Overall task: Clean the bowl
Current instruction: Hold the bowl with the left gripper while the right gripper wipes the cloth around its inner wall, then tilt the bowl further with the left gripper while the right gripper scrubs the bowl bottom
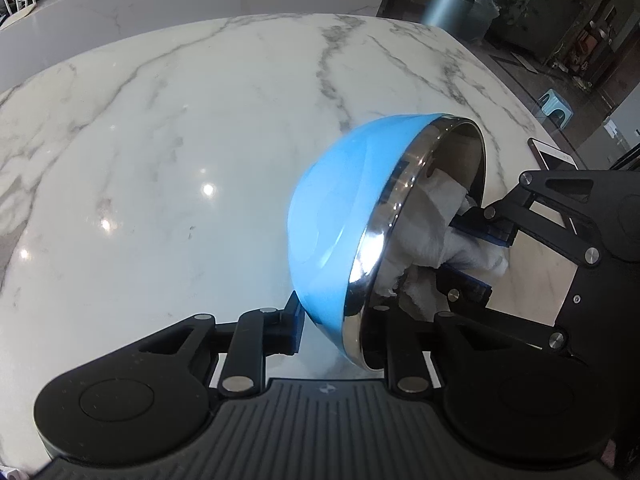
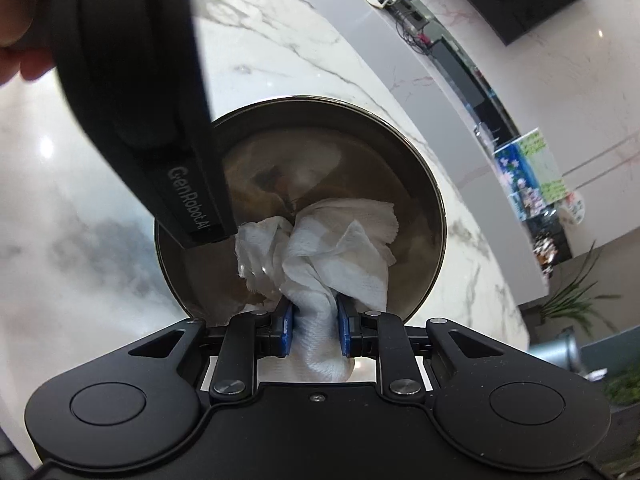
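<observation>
**Bowl tipped on edge, paper inside**

Above marble counter, phone at far edge. Bowl tilted, mouth facing right. Left gripper clamped on rim, partly blocking right view. Right gripper pinching paper, pressed inside.

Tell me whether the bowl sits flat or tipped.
Tipped: the bowl stands on edge, its opening facing sideways toward the paper towel.

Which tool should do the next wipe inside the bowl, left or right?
Right. The right tool is clamped on the paper towel, which already lies inside the bowl. The left tool is pinching the bowl's rim, tilting it up.
</observation>
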